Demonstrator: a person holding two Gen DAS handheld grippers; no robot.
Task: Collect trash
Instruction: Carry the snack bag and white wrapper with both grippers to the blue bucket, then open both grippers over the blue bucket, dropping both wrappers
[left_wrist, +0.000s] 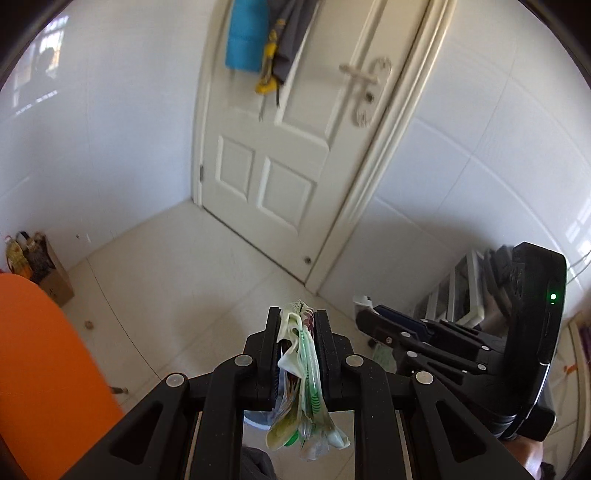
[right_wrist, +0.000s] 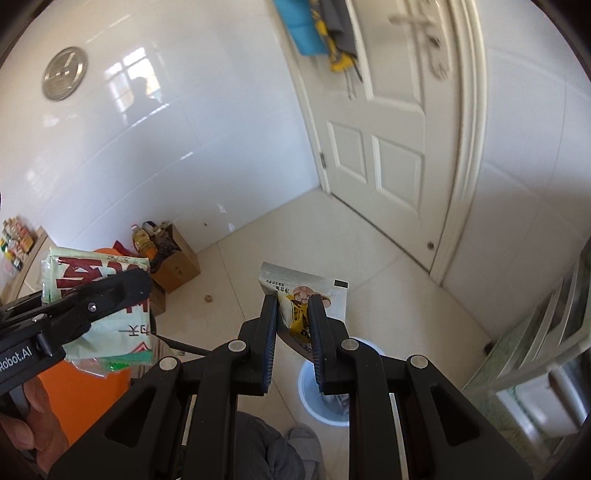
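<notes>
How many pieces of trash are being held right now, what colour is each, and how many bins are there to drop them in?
Green and white wrapper, in the left tool: 1
Silver and yellow packet, in the right tool: 1
Pale blue bin: 1
Total: 3

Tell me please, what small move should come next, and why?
Probably lower the right gripper toward the bin and open it there. It is shut on a wrapper, and the bin stands on the floor just below. The left gripper also holds a wrapper.

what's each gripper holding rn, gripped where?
Left gripper: crumpled green wrapper, pinched near its top. Right gripper: silver-and-yellow snack packet, pinched mid-body.
</notes>
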